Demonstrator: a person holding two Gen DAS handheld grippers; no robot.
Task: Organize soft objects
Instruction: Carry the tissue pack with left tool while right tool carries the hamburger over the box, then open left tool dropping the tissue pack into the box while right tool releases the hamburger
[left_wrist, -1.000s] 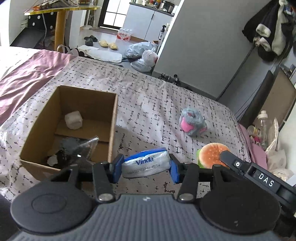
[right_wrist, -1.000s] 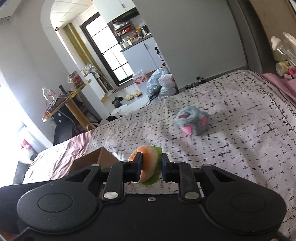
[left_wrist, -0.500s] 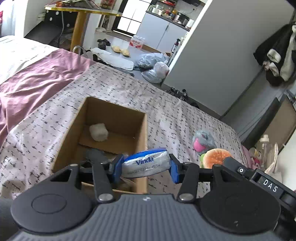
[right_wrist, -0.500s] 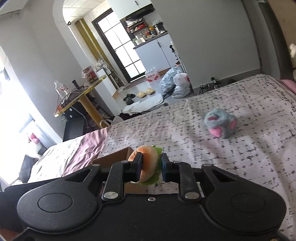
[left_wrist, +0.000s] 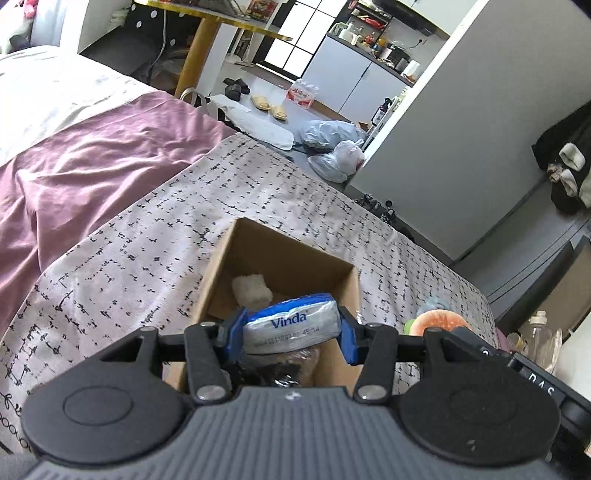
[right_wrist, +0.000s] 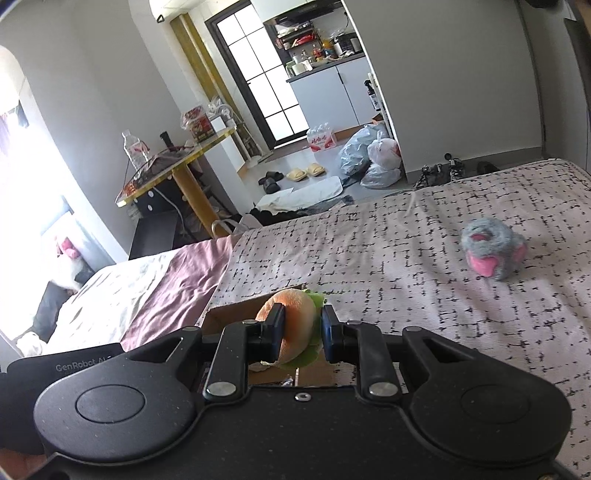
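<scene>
Cardboard box (left_wrist: 221, 258) is sitting open on the bed (left_wrist: 147, 229), holding a white wad (left_wrist: 251, 290) and dark crinkled plastic (left_wrist: 288, 365). Above it, the left gripper (left_wrist: 291, 330) is clamping a tissue pack (left_wrist: 291, 325) crosswise. Beside the box, the right gripper (right_wrist: 303, 332) is squeezing a plush burger (right_wrist: 293, 325). Well away from the box, a grey plush (right_wrist: 493, 253) is lying.

One cardboard box (left_wrist: 286, 264) sits on the bed, with one white soft lump (left_wrist: 252, 290) inside. There is one Vinda tissue pack (left_wrist: 291, 325), one plush hamburger (right_wrist: 293, 334) and one grey-and-pink plush toy (right_wrist: 493, 254). Two yellow slippers (right_wrist: 306, 171), two black slippers (right_wrist: 269, 181) and three plastic bags (right_wrist: 373, 158) lie on the floor.
</scene>
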